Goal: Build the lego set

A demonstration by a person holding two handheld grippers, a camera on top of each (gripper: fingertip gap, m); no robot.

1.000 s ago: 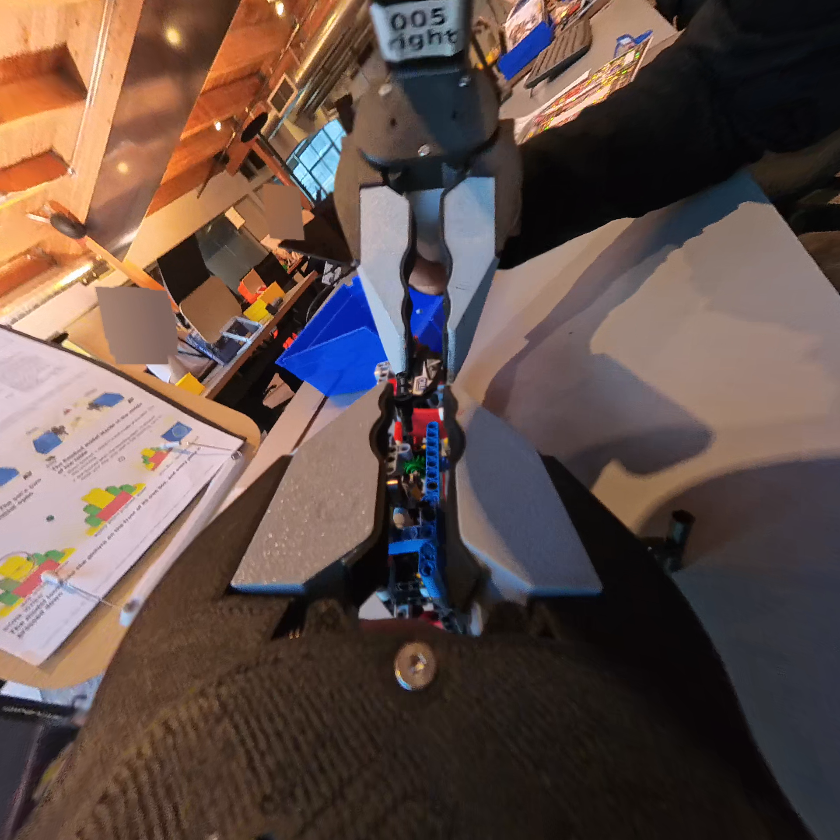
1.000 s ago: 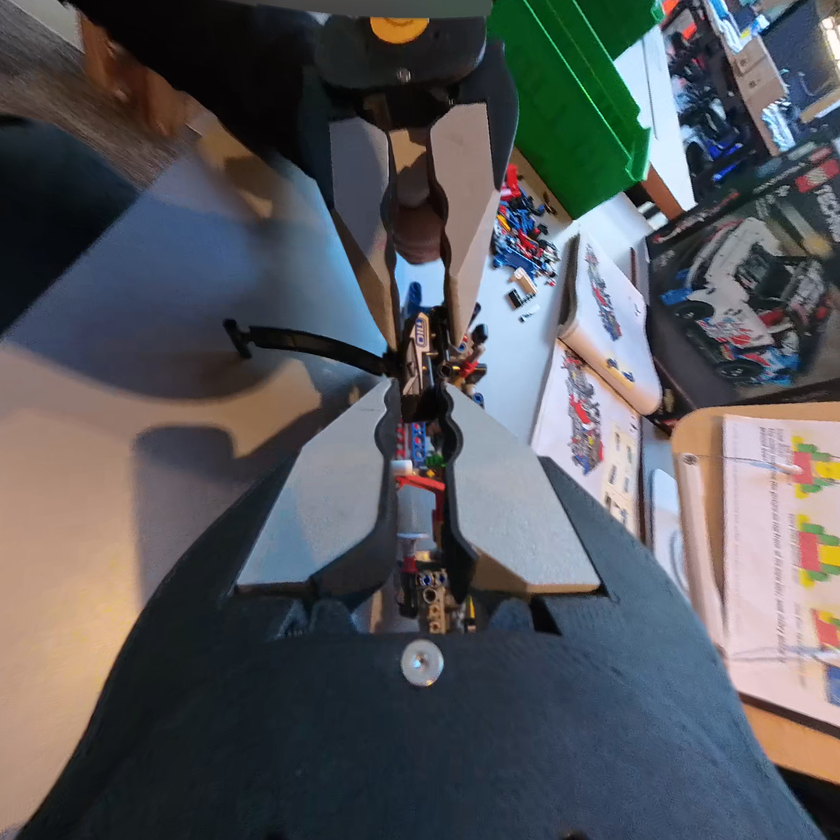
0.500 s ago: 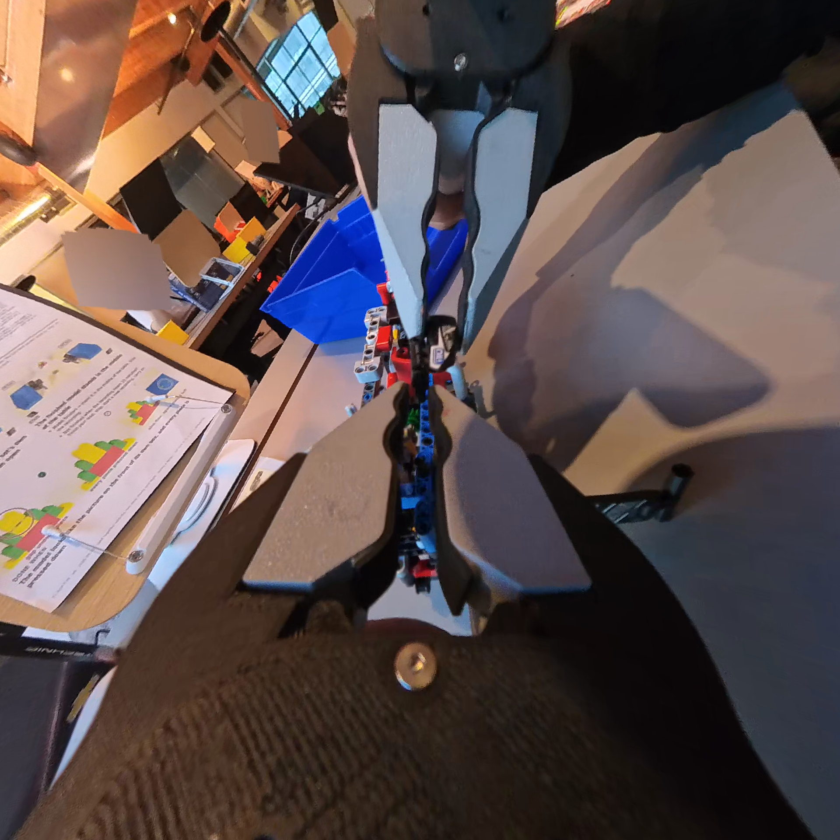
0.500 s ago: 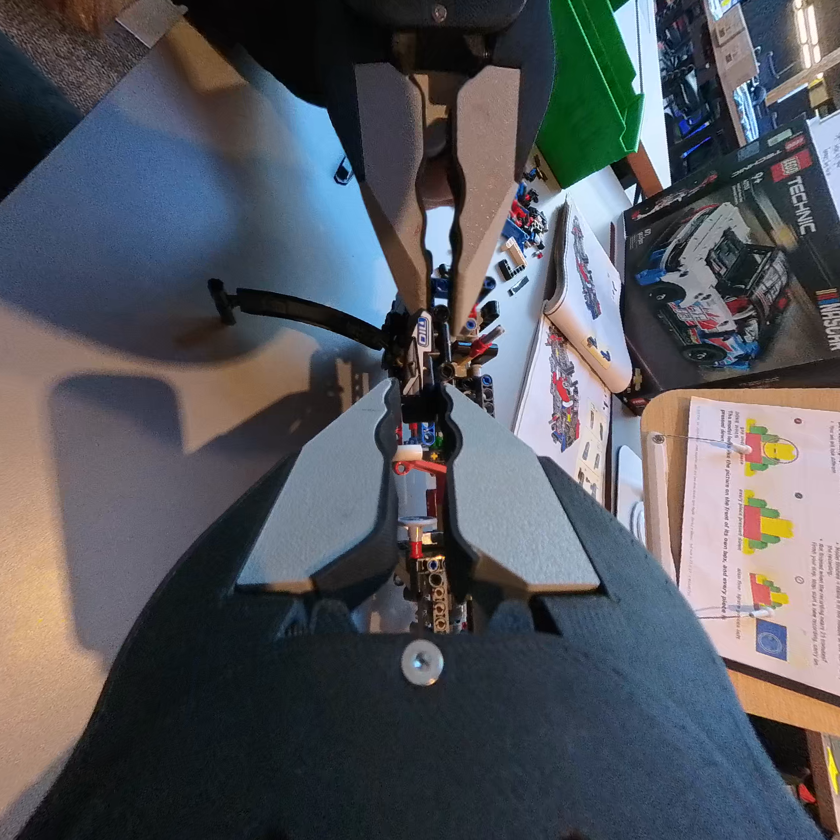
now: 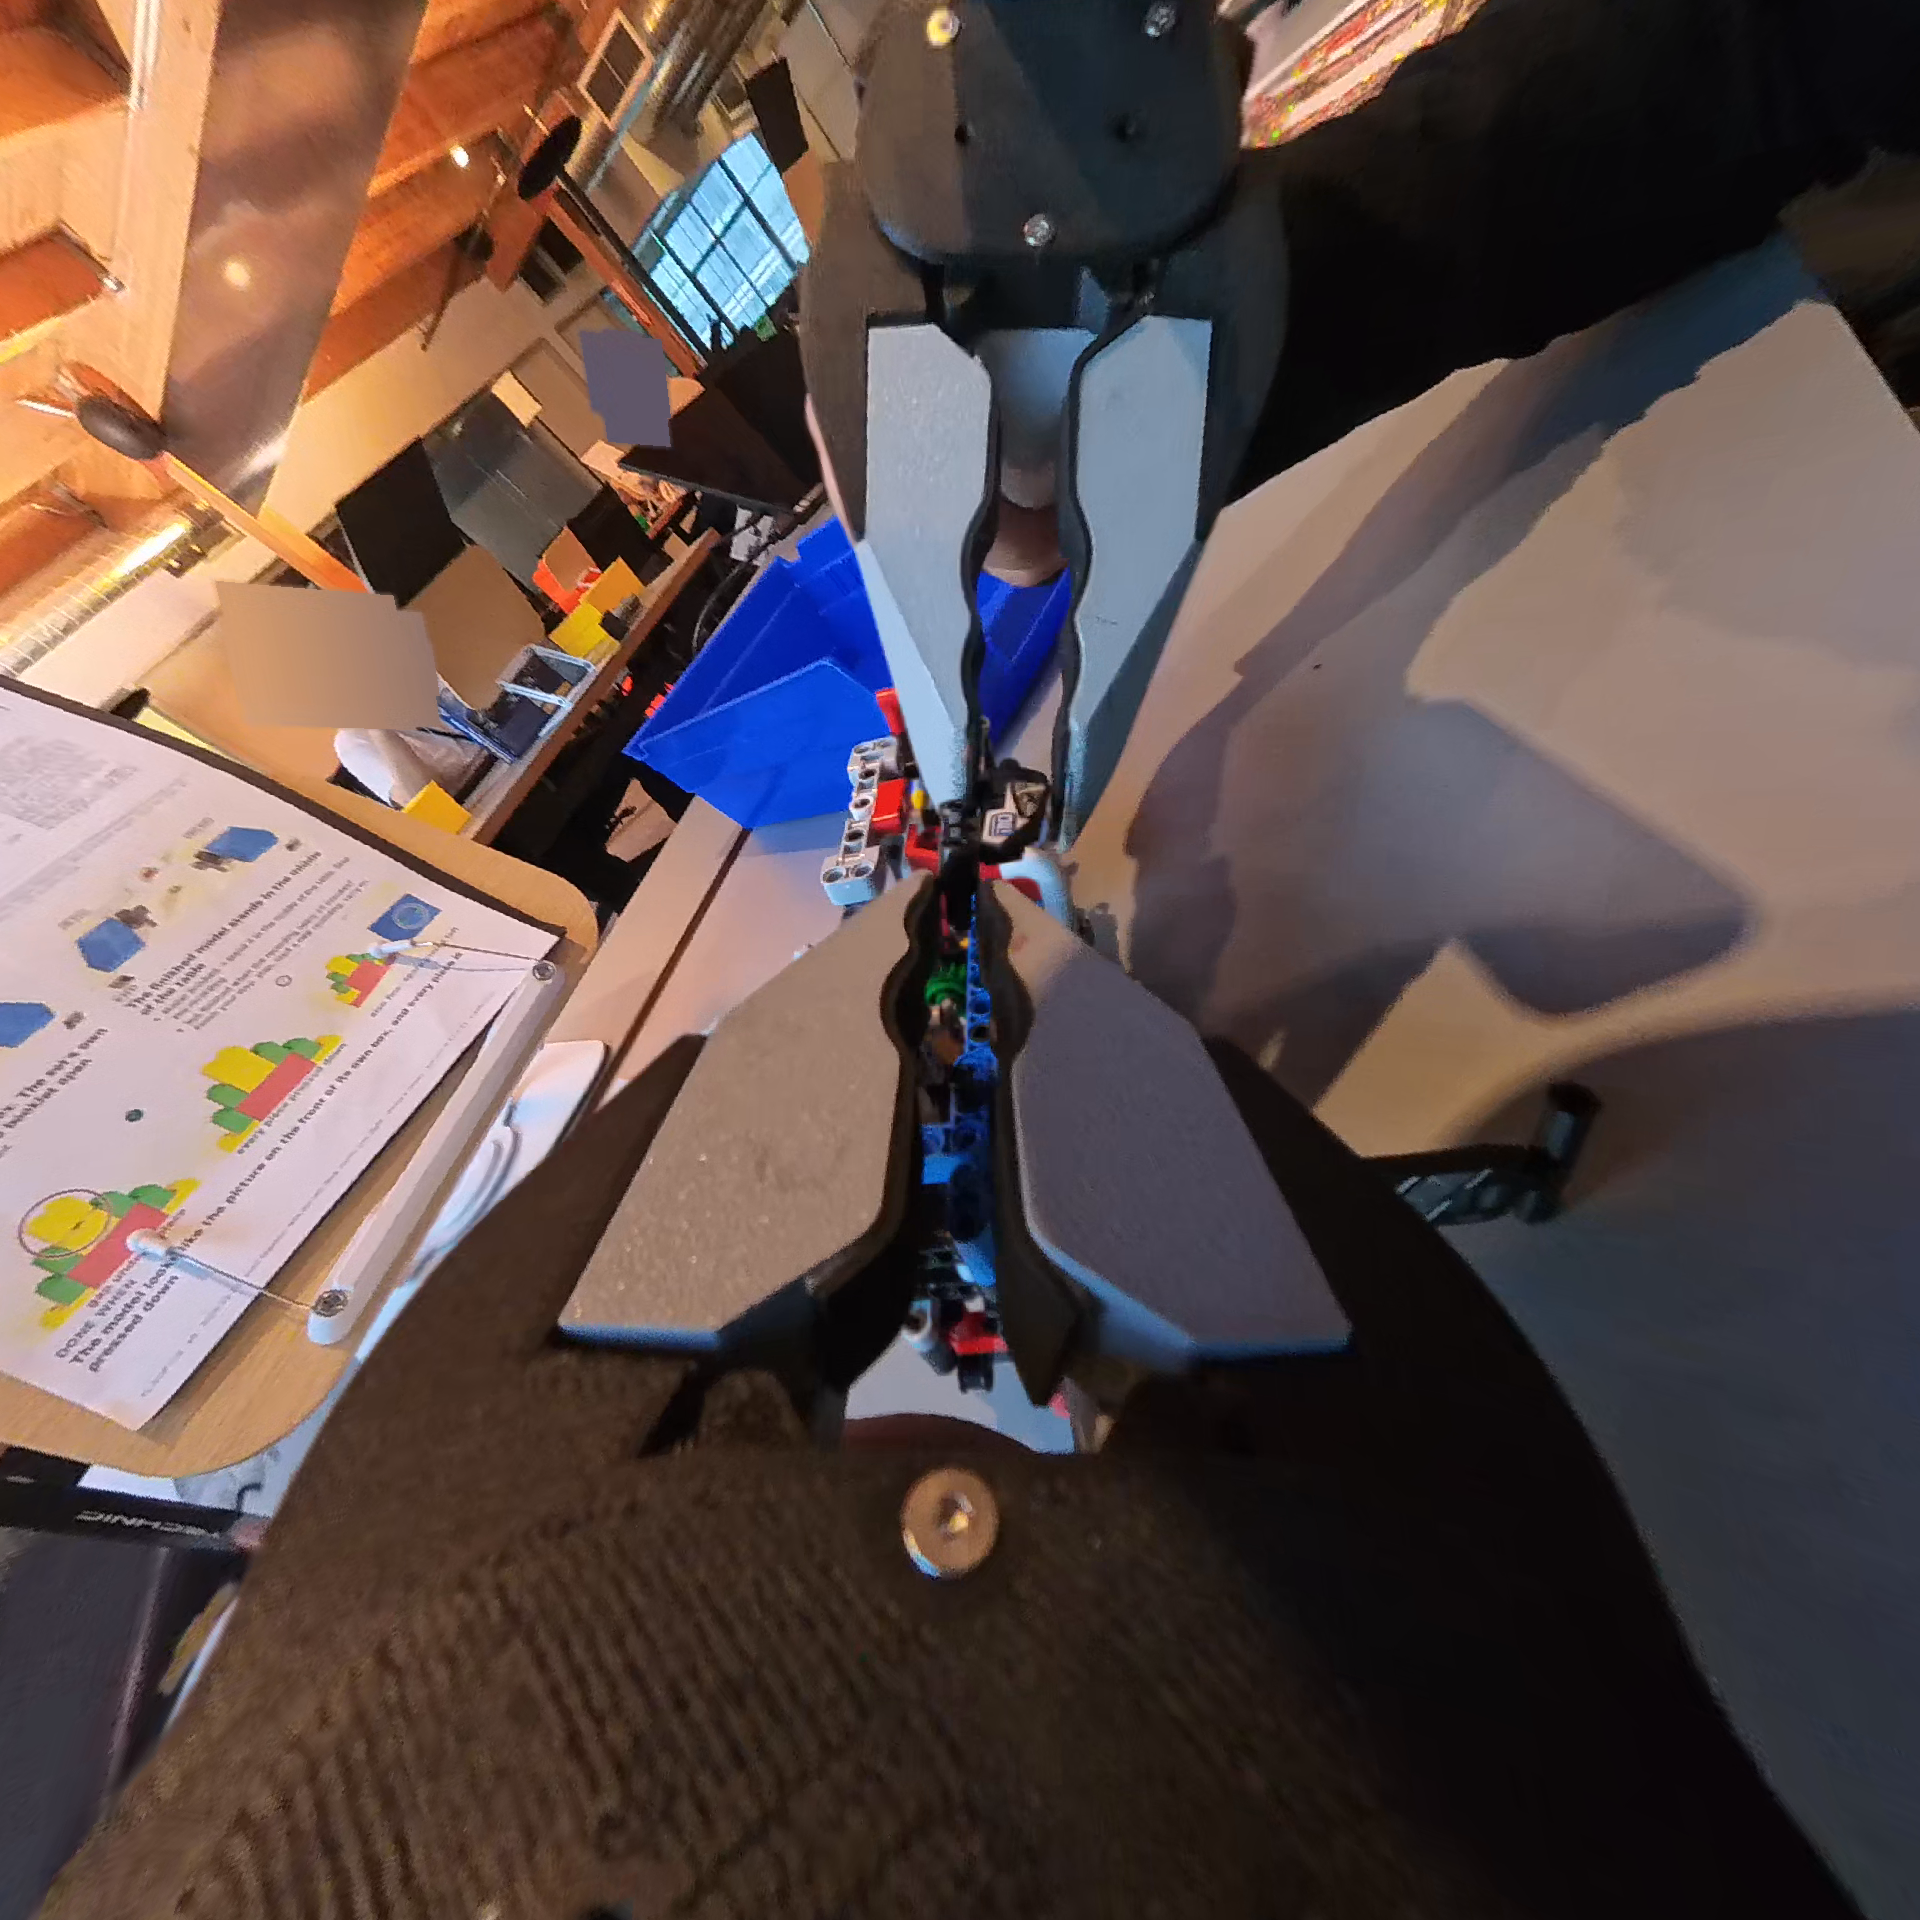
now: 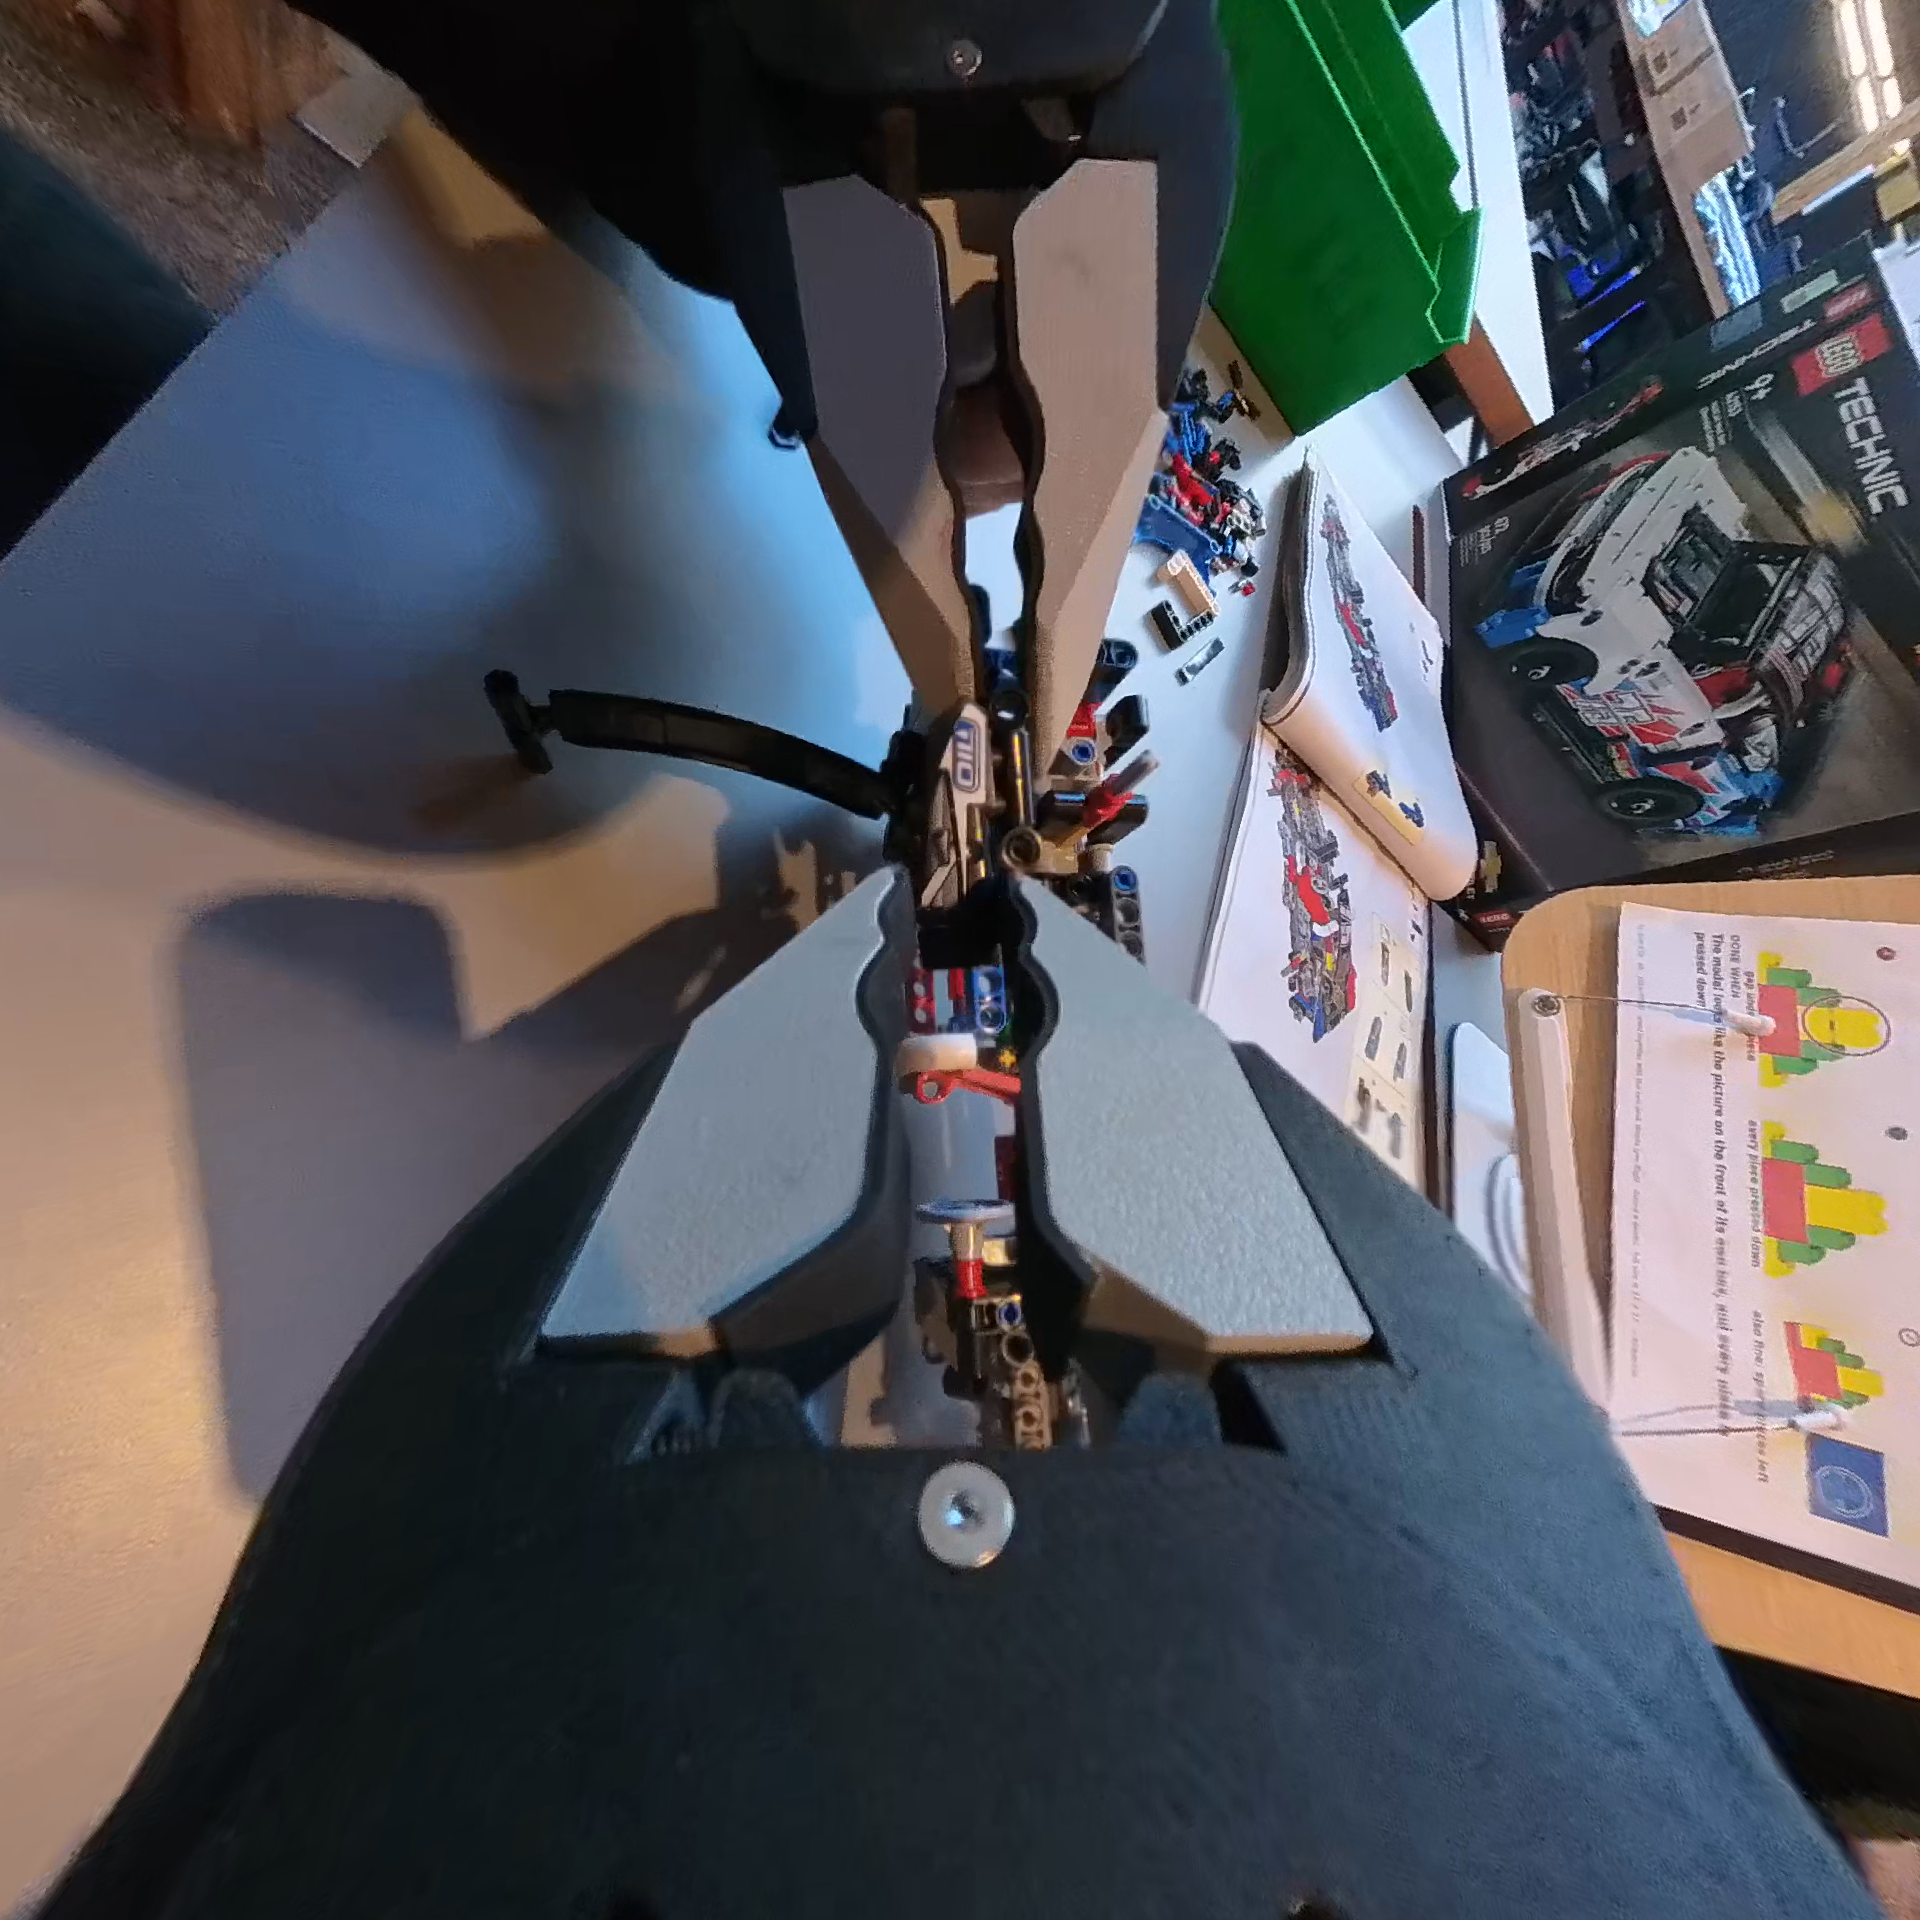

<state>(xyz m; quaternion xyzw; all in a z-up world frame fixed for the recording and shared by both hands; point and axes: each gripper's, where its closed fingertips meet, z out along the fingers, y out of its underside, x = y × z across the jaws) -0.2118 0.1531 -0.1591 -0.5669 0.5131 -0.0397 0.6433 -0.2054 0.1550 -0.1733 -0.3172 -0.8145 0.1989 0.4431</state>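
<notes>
A part-built lego model (image 5: 971, 1049) of blue, red and black beams is held above the grey table (image 5: 1558, 520) between both grippers, which face each other tip to tip. My left gripper (image 5: 961, 899) is shut on one end of it. My right gripper (image 6: 961, 888) is shut on the other end, where the model (image 6: 966, 779) shows a white stickered panel. A long curved black piece (image 6: 707, 727) sticks out sideways from the model; it also shows in the left wrist view (image 5: 1486, 1184). Much of the model is hidden between the fingers.
A blue bin (image 5: 769, 717) and a wooden board with a printed sheet (image 5: 208, 1039) lie beyond the left gripper. A green bin (image 6: 1340, 187), loose lego pieces (image 6: 1205, 488), an open instruction booklet (image 6: 1340, 727) and the set's box (image 6: 1683, 582) lie to the right. Less than 4 cm separates the two grippers' tips.
Both grippers stay shut on the model and have tilted and shifted together with it. The opposite gripper now sits closer and higher in each view, and the set's box has come into sight.
</notes>
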